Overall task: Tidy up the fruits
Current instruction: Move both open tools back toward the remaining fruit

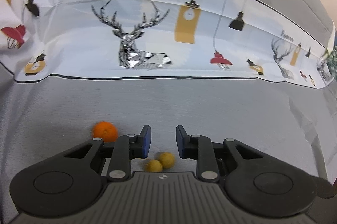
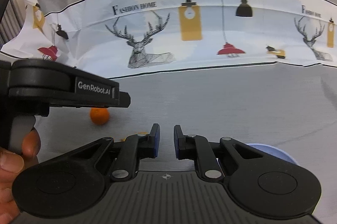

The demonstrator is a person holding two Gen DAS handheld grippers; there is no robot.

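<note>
An orange [image 1: 104,131] lies on the grey table, just left of my left gripper's left finger. Two small yellow-green fruits [image 1: 166,159] [image 1: 154,165] lie side by side below and between the fingers. My left gripper [image 1: 163,141] is open and empty above them. In the right wrist view the orange [image 2: 99,116] lies ahead to the left, partly under the body of the left gripper [image 2: 63,87]. My right gripper [image 2: 166,142] is open a little and empty. A pale blue plate [image 2: 271,152] shows behind its right finger.
A patterned cloth with deer and lamp prints [image 1: 147,34] hangs along the back of the table and also shows in the right wrist view [image 2: 168,34]. A hand [image 2: 19,152] holds the left gripper at the left edge.
</note>
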